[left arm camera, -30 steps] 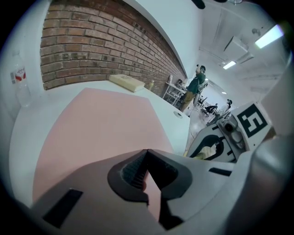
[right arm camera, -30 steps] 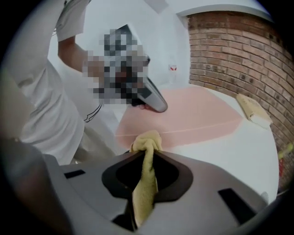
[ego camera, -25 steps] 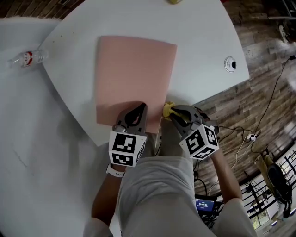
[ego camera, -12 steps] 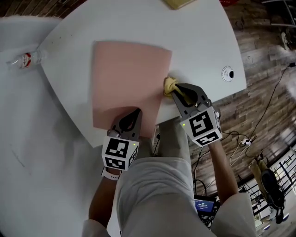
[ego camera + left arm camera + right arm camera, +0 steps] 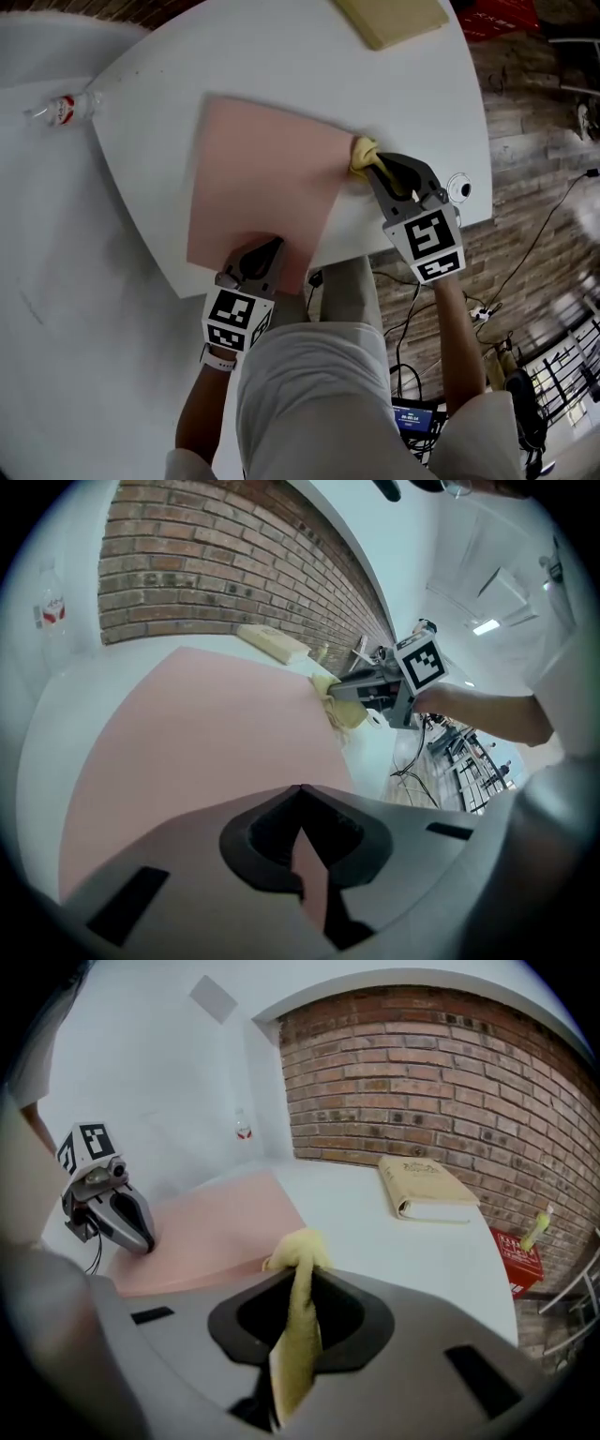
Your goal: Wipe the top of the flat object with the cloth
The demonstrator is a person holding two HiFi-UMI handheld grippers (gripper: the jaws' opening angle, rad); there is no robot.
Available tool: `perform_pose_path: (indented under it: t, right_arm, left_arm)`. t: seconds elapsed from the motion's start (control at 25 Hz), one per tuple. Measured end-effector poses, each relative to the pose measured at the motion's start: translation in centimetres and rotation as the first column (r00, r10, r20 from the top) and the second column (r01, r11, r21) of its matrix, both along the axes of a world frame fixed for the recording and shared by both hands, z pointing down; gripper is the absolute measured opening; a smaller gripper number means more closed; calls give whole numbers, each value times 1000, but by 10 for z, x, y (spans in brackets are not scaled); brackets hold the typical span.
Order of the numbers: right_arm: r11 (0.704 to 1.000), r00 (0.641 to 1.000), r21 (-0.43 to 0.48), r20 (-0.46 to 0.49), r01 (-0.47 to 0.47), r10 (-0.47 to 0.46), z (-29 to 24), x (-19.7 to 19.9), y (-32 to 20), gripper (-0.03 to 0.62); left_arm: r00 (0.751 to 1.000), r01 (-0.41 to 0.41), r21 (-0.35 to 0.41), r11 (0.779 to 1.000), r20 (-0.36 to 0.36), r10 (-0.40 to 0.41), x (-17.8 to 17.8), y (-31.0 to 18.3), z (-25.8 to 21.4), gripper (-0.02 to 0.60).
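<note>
- Yellow cloth (image 5: 296, 1335) is pinched in the closed right gripper (image 5: 377, 170); its bunched tip touches the right edge of the pink flat sheet (image 5: 258, 178).
- Left gripper (image 5: 270, 247) clamps the sheet's near edge.
- Risk, I think: cloth catching that edge, folding the sheet.

My left gripper (image 5: 271, 247) covers the pink sheet's (image 5: 262, 178) near edge, my right gripper (image 5: 375, 165) hides most of the yellow cloth (image 5: 362, 150), the head view's top edge crops the book (image 5: 392, 19), and the bottle's (image 5: 64, 108) label is too small to read.
</note>
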State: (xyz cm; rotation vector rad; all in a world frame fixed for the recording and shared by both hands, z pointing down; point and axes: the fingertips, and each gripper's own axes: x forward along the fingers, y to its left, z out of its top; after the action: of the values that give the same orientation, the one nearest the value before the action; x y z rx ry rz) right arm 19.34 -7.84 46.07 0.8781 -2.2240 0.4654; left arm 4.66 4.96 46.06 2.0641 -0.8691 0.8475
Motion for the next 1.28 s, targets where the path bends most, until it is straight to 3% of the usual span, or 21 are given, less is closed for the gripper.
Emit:
perform_pose_path:
  t: [0.16,0.44,0.84,1.04,1.28]
  right_arm:
    - [997,997,34,-26,68,-68,-3,10,-27,58]
    - [981,981,15,0,195,-195,-3,7,-53,58]
    - [888,889,-48,50,458,-456,1,-27,-71,58]
    - [851,852,-49,67,523,-519,1,-56,-75,58]
    - [834,833,-35,86,551,-547,-2,-87,-83,58]
  left_arm:
    - [1000,29,-7,1000,-1,-29,2,-2,0,18]
    - [992,128,-62,990,-15,-129,2,-3,2,18]
    - [974,226,-91,970,3,-226,2,-4,4,18]
    - [967,254,-110,961,38,-251,5,-6,5,18]
    - [953,302,-172,938,17,-304,3,-7,6,18]
